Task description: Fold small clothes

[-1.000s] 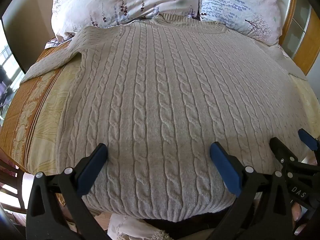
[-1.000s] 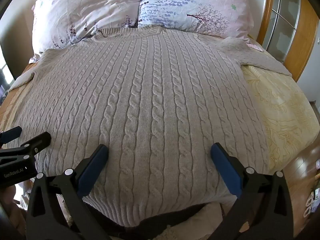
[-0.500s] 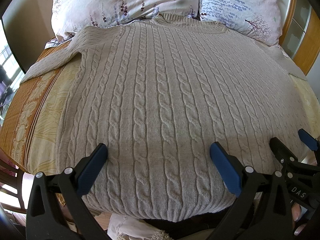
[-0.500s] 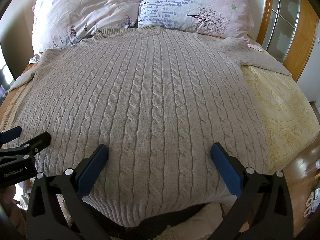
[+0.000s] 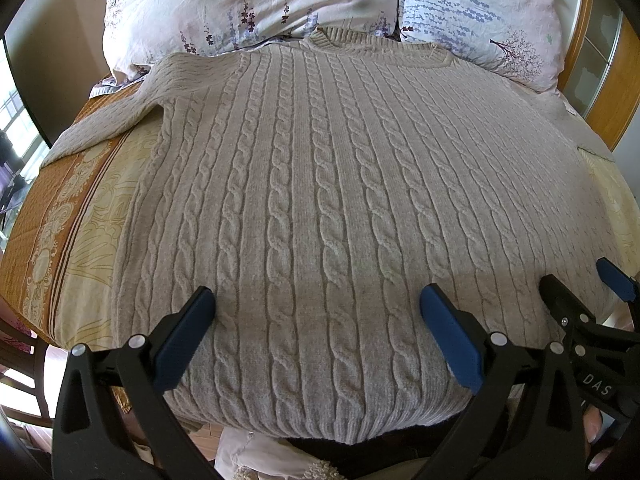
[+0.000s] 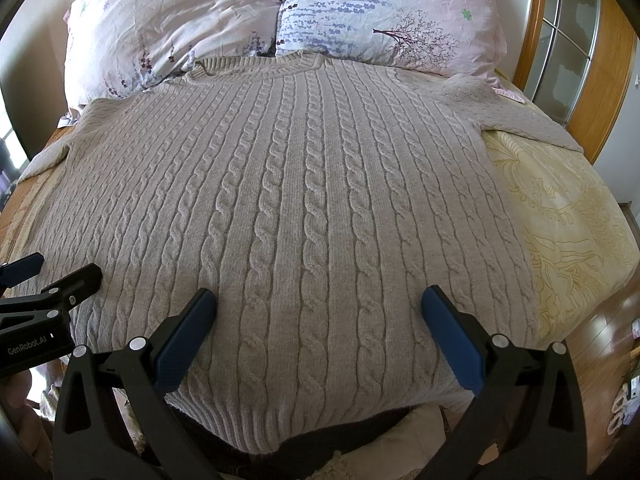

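A beige cable-knit sweater [image 5: 320, 200] lies flat and face up on the bed, collar toward the pillows, sleeves spread to both sides. It also fills the right wrist view [image 6: 304, 208]. My left gripper [image 5: 316, 300] is open and empty, hovering over the hem near the sweater's left half. My right gripper [image 6: 318, 300] is open and empty over the hem's right half. The right gripper shows at the right edge of the left wrist view [image 5: 580, 288]; the left gripper shows at the left edge of the right wrist view [image 6: 52, 276].
Two floral pillows [image 5: 248, 4] [image 6: 384, 12] lie at the head of the bed. A yellow and orange patterned bedspread [image 5: 68, 216] [image 6: 560, 232] shows on both sides. A wooden headboard with glass panels [image 6: 576, 48] stands at the right. Wooden floor [image 6: 608, 340] lies at the lower right.
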`<state>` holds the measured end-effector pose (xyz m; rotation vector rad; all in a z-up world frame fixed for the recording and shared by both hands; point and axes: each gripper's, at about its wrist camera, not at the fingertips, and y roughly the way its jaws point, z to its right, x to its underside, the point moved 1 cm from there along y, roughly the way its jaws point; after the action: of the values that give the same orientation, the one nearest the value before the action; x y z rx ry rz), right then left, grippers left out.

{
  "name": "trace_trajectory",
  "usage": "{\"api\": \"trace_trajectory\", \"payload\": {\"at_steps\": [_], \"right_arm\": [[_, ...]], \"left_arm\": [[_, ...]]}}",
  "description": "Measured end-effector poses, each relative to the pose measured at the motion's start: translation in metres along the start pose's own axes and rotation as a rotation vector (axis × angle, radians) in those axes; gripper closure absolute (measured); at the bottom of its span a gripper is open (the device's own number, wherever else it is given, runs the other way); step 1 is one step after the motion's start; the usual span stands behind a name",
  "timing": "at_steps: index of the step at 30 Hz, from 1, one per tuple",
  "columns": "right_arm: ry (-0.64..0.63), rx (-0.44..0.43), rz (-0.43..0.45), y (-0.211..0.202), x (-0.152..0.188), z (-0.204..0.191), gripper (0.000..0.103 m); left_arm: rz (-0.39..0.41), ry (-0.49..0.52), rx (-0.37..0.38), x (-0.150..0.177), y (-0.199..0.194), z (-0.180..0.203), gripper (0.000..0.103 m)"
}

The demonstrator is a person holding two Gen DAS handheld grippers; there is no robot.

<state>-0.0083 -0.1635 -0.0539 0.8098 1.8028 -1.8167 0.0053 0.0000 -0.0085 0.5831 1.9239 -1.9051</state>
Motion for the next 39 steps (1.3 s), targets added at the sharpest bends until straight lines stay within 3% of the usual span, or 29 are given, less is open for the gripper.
{"api": "trace_trajectory", "payload": {"at_steps": [39], "right_arm": [[-0.004,-0.004,0.009,-0.0014,0.0014,0.0010,0.001]], "left_arm": [[0.000,-0.001,0.000,0.0000,0.0000,0.0000,0.002]]}}
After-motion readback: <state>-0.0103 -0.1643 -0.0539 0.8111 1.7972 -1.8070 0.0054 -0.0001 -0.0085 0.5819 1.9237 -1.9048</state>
